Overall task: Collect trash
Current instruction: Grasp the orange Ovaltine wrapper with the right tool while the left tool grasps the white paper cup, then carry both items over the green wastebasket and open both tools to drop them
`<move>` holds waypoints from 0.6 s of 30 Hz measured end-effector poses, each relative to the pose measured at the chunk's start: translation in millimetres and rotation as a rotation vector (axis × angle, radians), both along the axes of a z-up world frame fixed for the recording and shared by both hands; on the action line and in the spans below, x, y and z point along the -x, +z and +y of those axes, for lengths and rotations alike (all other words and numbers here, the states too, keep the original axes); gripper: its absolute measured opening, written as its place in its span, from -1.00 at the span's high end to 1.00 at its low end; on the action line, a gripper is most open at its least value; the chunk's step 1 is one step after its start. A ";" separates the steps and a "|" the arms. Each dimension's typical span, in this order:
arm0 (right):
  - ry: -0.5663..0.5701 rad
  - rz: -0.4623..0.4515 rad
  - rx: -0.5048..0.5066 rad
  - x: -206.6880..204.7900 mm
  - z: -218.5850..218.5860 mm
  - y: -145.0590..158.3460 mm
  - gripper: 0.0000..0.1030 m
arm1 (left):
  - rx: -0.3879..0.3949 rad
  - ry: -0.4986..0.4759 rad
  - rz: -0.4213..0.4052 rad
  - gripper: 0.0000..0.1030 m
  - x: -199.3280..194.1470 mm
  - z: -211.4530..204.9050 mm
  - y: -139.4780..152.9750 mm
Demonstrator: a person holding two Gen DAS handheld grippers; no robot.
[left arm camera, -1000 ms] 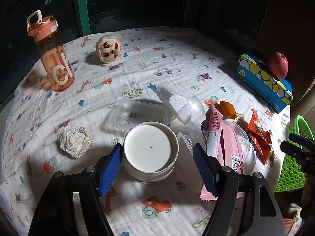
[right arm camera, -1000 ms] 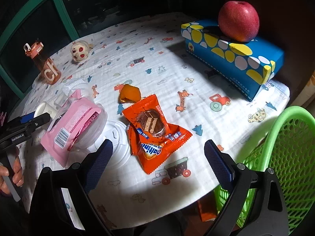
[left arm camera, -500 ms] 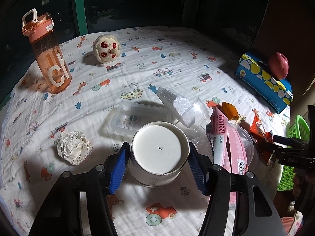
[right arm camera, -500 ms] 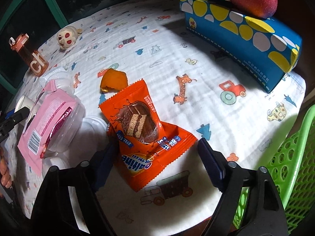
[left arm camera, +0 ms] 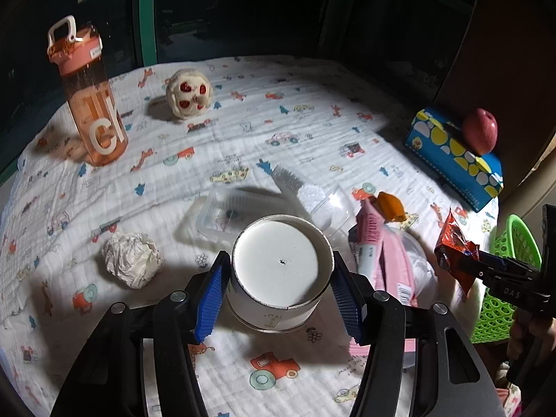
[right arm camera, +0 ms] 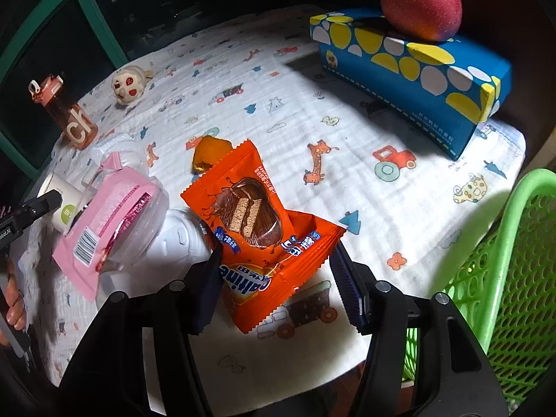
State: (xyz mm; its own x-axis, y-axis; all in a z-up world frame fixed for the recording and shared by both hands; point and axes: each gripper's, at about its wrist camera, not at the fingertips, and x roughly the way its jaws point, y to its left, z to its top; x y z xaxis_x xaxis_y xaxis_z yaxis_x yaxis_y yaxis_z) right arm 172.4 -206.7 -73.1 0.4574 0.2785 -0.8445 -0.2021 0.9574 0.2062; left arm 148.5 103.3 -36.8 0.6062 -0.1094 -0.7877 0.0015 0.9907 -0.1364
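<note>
Dark windows ring a surface (left arm camera: pixel 243 132) draped in a cartoon-print cloth. Both grasps look like the step in hand. The left claw (left arm camera: pixel 279 283) has its blue pads against both sides of an upturned white paper cup (left arm camera: pixel 279 267), apparently gripping it. The right claw (right arm camera: pixel 278 279) pinches the orange snack wrapper (right arm camera: pixel 257 229), which the left view shows raised off the cloth, though how firmly is hard to judge. Next, each piece needs carrying to the green basket (right arm camera: pixel 514 278), just right of the right claw beyond the surface's edge. That path is open. Left of the left claw lies a crumpled tissue (left arm camera: pixel 132 259); a pink packet (left arm camera: pixel 389 260) crowds its right side.
</note>
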 end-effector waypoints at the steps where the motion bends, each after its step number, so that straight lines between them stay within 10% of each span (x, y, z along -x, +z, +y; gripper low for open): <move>1: -0.005 -0.010 -0.007 3.1 -2.9 5.0 -0.14 | -0.002 -0.001 -0.008 -0.08 1.7 -0.4 4.2; 18: -0.216 -0.134 -0.036 62.6 -106.2 59.0 -0.14 | 0.000 -0.112 -0.167 -0.08 17.8 -58.9 92.1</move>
